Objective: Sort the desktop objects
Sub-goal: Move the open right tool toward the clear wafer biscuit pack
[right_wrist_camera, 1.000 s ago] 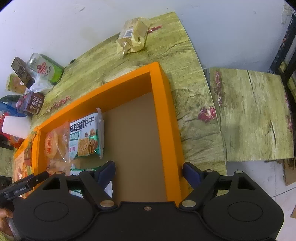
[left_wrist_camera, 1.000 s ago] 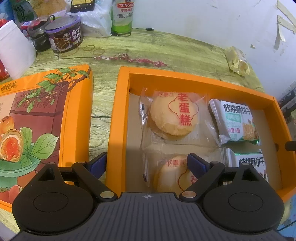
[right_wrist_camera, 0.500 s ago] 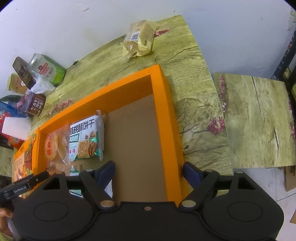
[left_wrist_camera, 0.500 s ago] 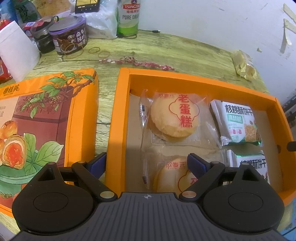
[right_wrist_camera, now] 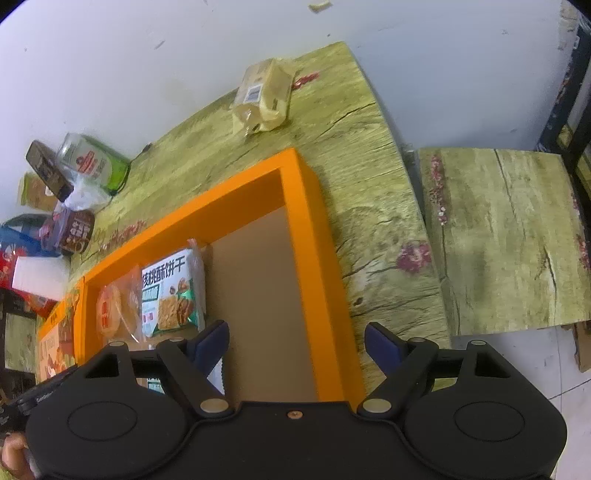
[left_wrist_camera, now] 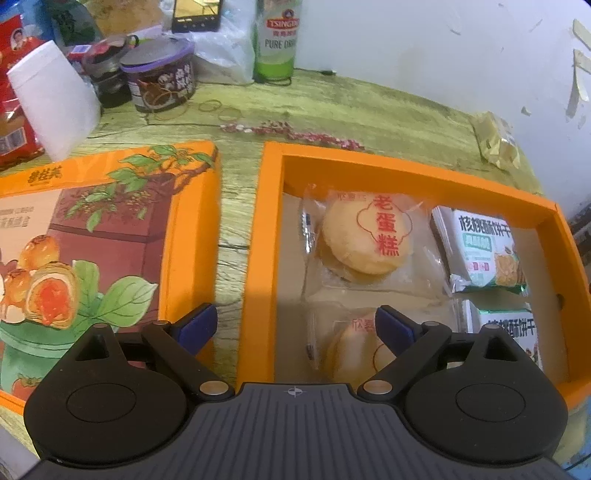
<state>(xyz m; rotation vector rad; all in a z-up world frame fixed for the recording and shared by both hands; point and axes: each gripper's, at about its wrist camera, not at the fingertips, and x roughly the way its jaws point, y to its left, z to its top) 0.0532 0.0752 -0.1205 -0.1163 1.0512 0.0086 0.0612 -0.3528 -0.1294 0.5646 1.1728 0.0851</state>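
Note:
An open orange box [left_wrist_camera: 258, 240] holds two wrapped round cakes, one at the back [left_wrist_camera: 365, 236] and one at the front [left_wrist_camera: 351, 343]. Two green-and-white biscuit packets [left_wrist_camera: 476, 251] [left_wrist_camera: 506, 332] lie to their right. My left gripper [left_wrist_camera: 295, 325] is open, its fingers straddling the box's left wall without touching it. The box's pictured lid [left_wrist_camera: 92, 240] lies to the left. My right gripper [right_wrist_camera: 295, 339] is open over the box's bare right part, with the right wall [right_wrist_camera: 317, 277] between its fingers. A yellow snack packet [right_wrist_camera: 264, 98] lies on the table beyond the box.
Along the back stand a white paper cup [left_wrist_camera: 55, 99], a purple-lidded jar [left_wrist_camera: 162, 81], a green beer bottle [left_wrist_camera: 277, 37] and a phone [left_wrist_camera: 195, 14]. Rubber bands [left_wrist_camera: 214, 107] lie nearby. The table's right edge meets a lower, matching surface [right_wrist_camera: 509, 236].
Both views have tipped up very slightly, showing a little more of the far table. The jaws stand as before and nothing has been gripped or moved.

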